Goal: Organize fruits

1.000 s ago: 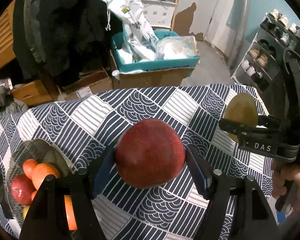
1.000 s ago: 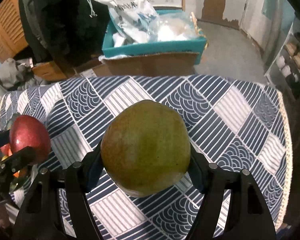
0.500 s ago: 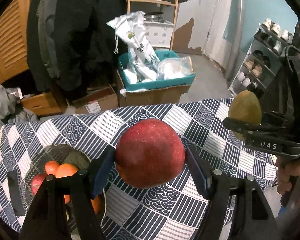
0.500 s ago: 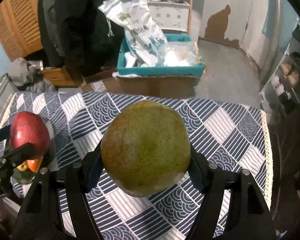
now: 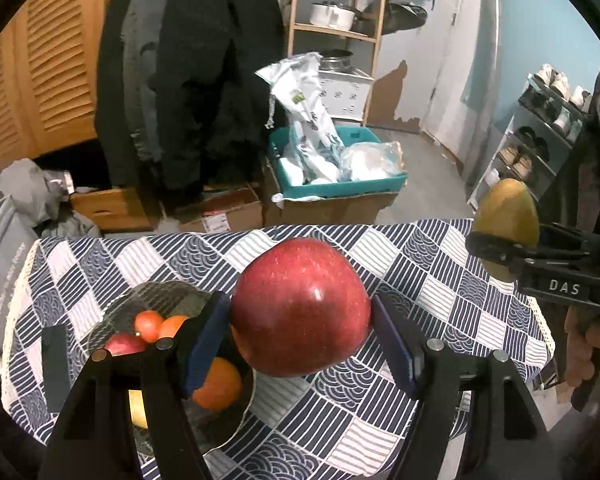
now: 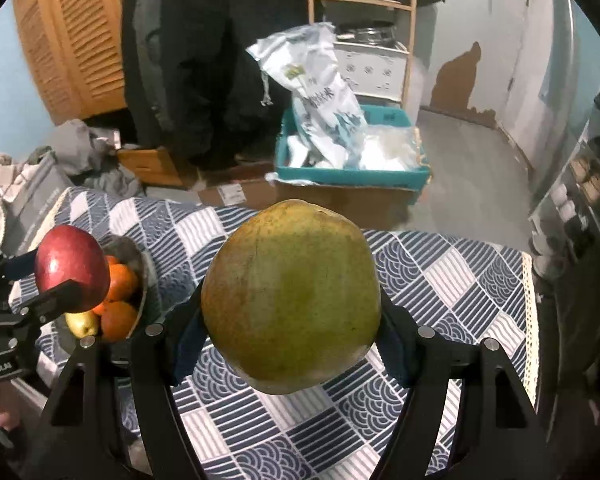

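Red apple (image 5: 300, 306): pinched between the left gripper's (image 5: 300, 344) pads, held in the air above the table, over the bowl's right rim.
Mango (image 6: 291, 296): green-yellow, clamped in the right gripper (image 6: 290, 340), aloft over the table's middle.
Bowl (image 5: 236, 426): glass, near the table's left edge, holding oranges (image 5: 218, 384), a red apple and a yellow fruit.
Tablecloth (image 5: 432, 276): navy and white patchwork, covers the table.
Hand (image 5: 586, 346): grips the right gripper's handle.
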